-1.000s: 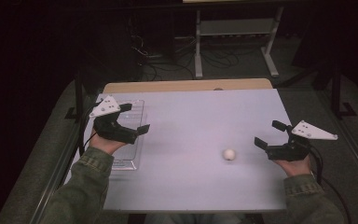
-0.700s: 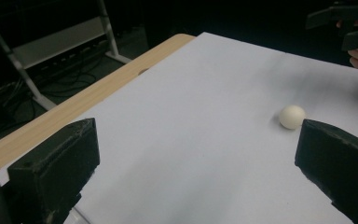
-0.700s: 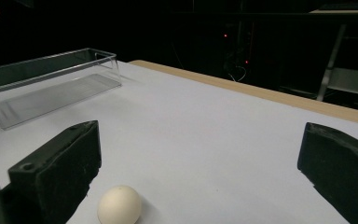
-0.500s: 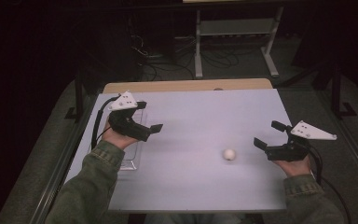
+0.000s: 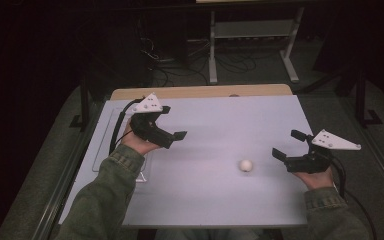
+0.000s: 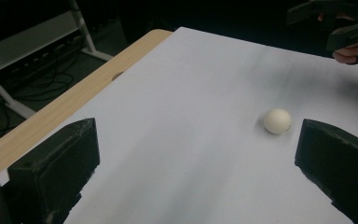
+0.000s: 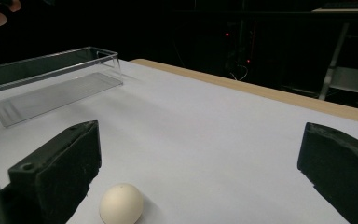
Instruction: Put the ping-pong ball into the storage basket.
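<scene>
The egg [image 5: 246,165] lies bare on the white table [image 5: 220,125], in the near right part of it, untouched and resting on its side. Nothing grips it and nothing leans against it. In my right gripper view it sits low and a little left of centre [image 7: 121,203], just ahead of my left-hand jaw there, so my right gripper [image 5: 290,147] is the nearer of the two, just beside it and level with the table. Its jaws stand wide apart and empty.

My left gripper [image 5: 172,136] hangs above the table's left half, well apart from the egg, angled toward it; in the left gripper view the egg shows ahead and to the right [image 6: 278,121], close by the right-hand jaw's tip in the picture but farther off along the table. Those jaws are wide and empty too.

Beyond my left hand, at the table's left edge, stands the clear plastic tray [image 5: 105,145], long and shallow; seen from my right gripper view it holds nothing [image 7: 51,84].

As I judge it, the work is putting the egg into that tray, and it has barely begun: no grasp is made, the egg has not left the table, and the tray waits. What is left is the approach, a gentle close about the shell, the carry across and the setting down.
</scene>
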Tool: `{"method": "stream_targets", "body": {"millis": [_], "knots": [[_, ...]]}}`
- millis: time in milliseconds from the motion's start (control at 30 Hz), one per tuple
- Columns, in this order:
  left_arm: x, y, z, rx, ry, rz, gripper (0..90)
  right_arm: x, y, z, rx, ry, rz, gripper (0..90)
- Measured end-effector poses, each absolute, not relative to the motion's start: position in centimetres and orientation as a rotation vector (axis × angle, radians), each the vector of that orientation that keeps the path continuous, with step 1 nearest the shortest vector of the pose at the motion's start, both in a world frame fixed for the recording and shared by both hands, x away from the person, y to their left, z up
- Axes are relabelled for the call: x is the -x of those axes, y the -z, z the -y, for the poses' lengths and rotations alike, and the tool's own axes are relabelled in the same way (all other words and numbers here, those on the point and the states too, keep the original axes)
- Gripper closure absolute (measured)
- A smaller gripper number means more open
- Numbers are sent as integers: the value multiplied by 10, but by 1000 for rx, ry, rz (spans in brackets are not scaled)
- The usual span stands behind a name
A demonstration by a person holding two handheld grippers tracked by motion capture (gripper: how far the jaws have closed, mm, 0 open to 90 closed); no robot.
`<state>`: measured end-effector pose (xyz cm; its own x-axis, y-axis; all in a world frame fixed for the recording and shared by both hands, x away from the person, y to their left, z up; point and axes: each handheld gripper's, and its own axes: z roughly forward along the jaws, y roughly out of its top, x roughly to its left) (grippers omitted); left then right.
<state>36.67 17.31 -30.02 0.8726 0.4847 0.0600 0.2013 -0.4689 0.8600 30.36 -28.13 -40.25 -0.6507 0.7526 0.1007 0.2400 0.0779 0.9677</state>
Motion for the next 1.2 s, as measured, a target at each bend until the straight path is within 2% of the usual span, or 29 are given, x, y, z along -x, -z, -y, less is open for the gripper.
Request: {"method": "stream_targets", "body": {"millis": [1200], "knots": [[-383,310,-99,-2237,-260,-332,0,-303,403,279,-961,-1597,-1952,0]]}}
